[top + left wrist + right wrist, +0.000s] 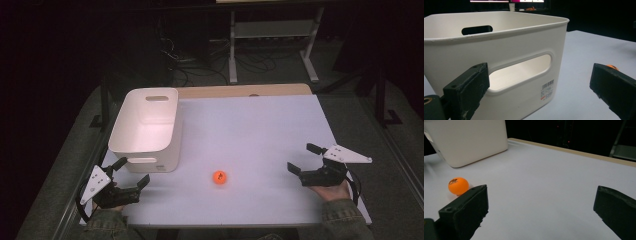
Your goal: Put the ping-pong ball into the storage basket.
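Ball [220, 177] first: small and orange, it lies bare on the white table [260, 130], just off the near right corner of the white bin [145, 129] and well short of both my hands. Some dark print sits on its top, too small for me to read from above. In my right gripper view the ball [458, 186] rests just beyond my one jaw, with the bin's wall [466, 140] farther back and cut off at the top and left edge. In my left gripper view only an orange sliver of the ball [612, 67] peeks over my other jaw; the rest is hidden behind it.

Nearest the bin are my left tongs [131, 173], by its near left corner, with jaws spread wide, gripping nothing and touching nothing I can make out. From the left gripper view the bin [499, 50] looms close, its handle slot between my jaws and a barcode label [547, 90] below, its text unreadable.

Well to the right of the bin, past the ball, my right tongs [304, 159] rest near the table's right edge, jaws fully apart, empty, pointed back toward the ball. Beyond the table's far edge the room is dark, its frames and cables hard to tell apart.
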Available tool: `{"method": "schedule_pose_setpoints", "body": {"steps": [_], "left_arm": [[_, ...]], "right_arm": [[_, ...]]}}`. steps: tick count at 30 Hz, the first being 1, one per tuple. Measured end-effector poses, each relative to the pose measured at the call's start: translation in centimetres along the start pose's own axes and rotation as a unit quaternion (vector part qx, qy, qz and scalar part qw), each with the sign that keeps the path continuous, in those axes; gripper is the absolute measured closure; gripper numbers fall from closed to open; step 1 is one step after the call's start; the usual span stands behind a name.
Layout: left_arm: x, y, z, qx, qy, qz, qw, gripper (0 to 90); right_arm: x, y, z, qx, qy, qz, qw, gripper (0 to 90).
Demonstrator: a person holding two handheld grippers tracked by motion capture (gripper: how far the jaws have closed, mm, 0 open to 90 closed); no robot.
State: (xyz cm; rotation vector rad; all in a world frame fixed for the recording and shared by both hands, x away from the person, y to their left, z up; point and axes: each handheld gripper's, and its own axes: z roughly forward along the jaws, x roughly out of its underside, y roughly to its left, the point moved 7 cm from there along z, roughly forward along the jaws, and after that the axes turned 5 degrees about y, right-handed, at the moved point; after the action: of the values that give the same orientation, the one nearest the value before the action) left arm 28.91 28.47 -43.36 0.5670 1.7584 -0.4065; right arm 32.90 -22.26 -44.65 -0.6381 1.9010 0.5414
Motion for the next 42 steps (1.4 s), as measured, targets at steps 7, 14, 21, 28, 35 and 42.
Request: {"method": "schedule_pose_setpoints", "body": {"steps": [7, 14, 21, 28, 35, 42], "left_arm": [[0.0, 0.0, 0.0, -0.001, 0.000, 0.001, 1.0000, 2.1], [-0.1, 0.0, 0.0, -0.002, -0.003, 0.001, 1.0000, 2.1], [-0.1, -0.1, 0.2, 0.002, -0.002, 0.001, 1.0000, 2.1], [-0.1, -0.1, 0.2, 0.004, -0.001, 0.001, 1.0000, 2.1], [0.0, -0.1, 0.3, 0.005, 0.001, 0.001, 1.0000, 2.1], [0.0, -0.1, 0.3, 0.005, 0.002, 0.001, 1.0000, 2.1]], "right_arm": [[-0.1, 0.0, 0.0, -0.001, -0.001, 0.005, 1.0000, 0.0], [-0.2, 0.0, 0.0, -0.001, 0.015, 0.010, 0.9998, 0.0], [-1.1, 0.5, 0.5, -0.007, 0.041, -0.004, 0.9991, 0.0], [-2.2, 1.0, 1.0, -0.011, 0.048, -0.019, 0.9986, 0.0], [-3.0, 1.8, 1.5, -0.021, 0.055, -0.037, 0.9976, 0.0], [-3.3, 2.3, 1.8, -0.029, 0.063, -0.041, 0.9967, 0.0]]}}
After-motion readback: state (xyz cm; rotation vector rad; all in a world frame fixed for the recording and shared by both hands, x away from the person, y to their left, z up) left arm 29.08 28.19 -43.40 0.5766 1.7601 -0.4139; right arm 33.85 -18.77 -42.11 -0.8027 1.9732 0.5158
